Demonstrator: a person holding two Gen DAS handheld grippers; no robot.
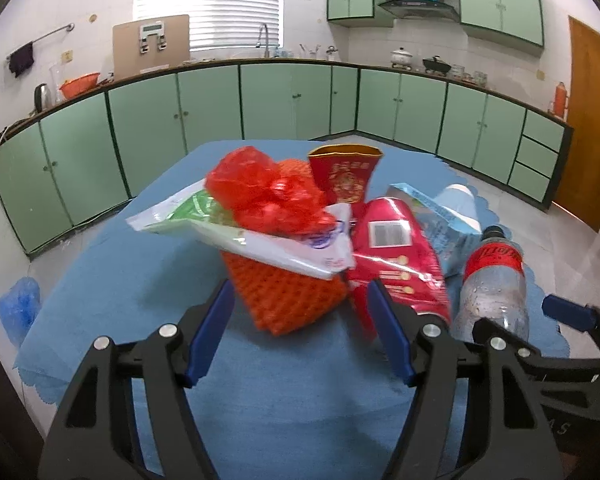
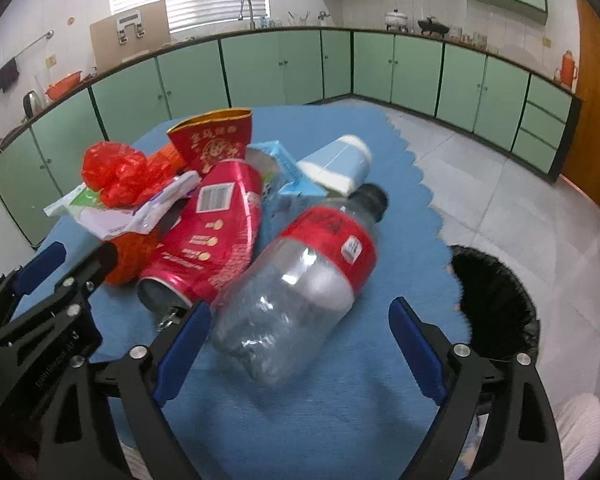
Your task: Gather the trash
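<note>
A pile of trash lies on a blue tablecloth (image 1: 140,280). In the left wrist view my left gripper (image 1: 300,296) is open, its jaws either side of an orange foam net (image 1: 288,300), with a red plastic bag (image 1: 260,188), a white-green wrapper (image 1: 236,232) and a red snack bag (image 1: 396,248) just beyond. In the right wrist view my right gripper (image 2: 300,312) is open around the base of a clear plastic bottle (image 2: 300,280) with a red label. The bottle also shows in the left wrist view (image 1: 496,280). A black-lined trash bin (image 2: 496,300) stands right of the table.
A red paper envelope bag (image 2: 216,140), a light blue packet (image 2: 280,160) and a blue-white cup (image 2: 340,160) lie at the back of the pile. Green kitchen cabinets (image 1: 300,100) run along the walls. A blue bag (image 1: 18,304) lies on the floor at left.
</note>
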